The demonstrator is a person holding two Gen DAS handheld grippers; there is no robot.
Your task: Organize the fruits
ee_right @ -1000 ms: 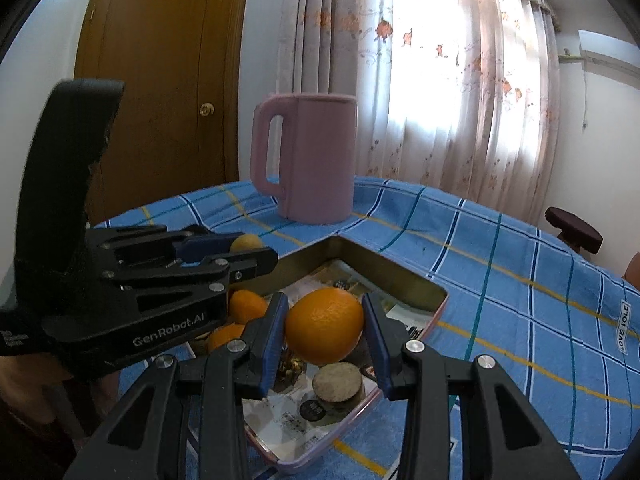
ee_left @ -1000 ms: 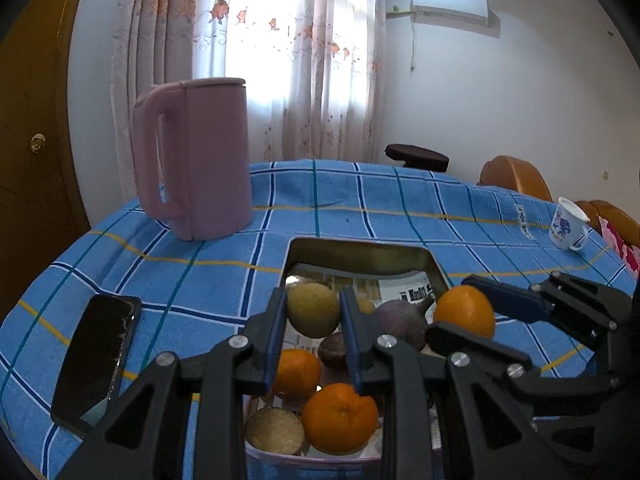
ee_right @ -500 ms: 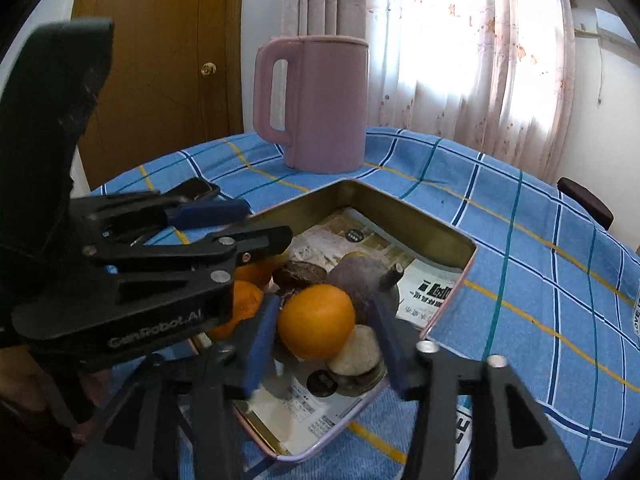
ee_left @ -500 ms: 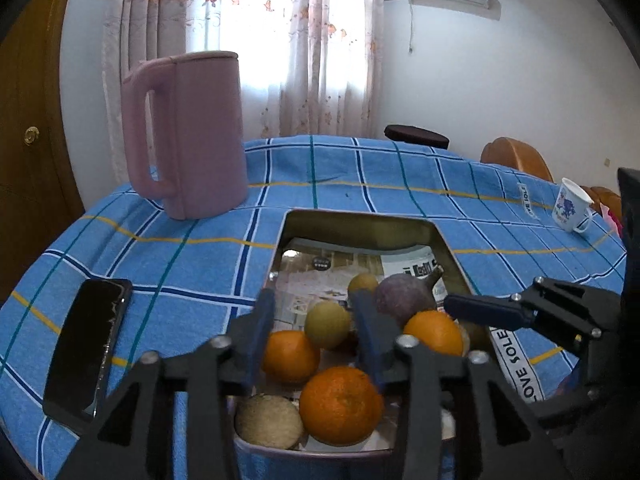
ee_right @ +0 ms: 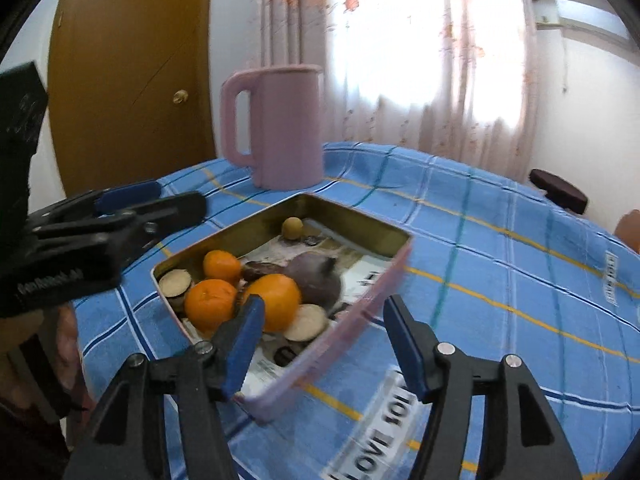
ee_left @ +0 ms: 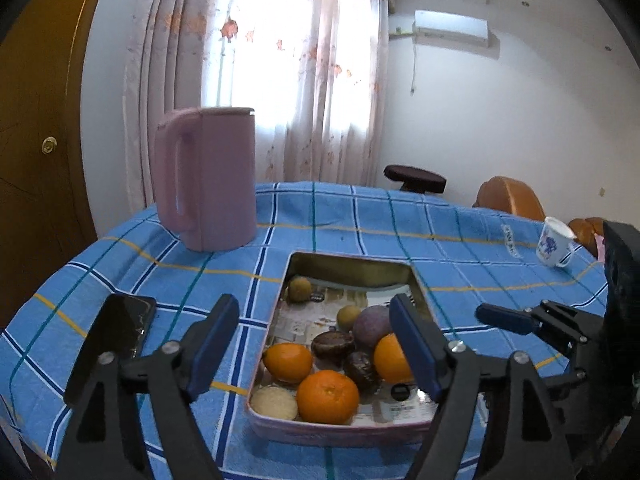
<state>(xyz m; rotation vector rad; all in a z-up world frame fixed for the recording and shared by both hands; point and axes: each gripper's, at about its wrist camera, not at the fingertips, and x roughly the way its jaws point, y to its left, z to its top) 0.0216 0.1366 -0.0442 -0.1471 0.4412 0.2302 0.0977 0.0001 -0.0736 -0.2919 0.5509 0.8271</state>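
A pink rectangular tin tray lined with newspaper sits on the blue checked tablecloth. It holds three oranges, a purple fruit, dark brown fruits, small yellow-green fruits and pale round slices. My left gripper is open and empty, above the tray's near end. My right gripper is open and empty, over the tray's near right rim. Each gripper shows in the other's view.
A tall pink jug stands behind the tray. A black phone lies left of the tray. A white cup with blue flowers sits far right. A wooden door, curtains, a stool and chairs are behind the table.
Both grippers opened and pulled back up from the tray. The left let go of a yellow-green fruit and the right let go of an orange; both fruits now lie in the tray.
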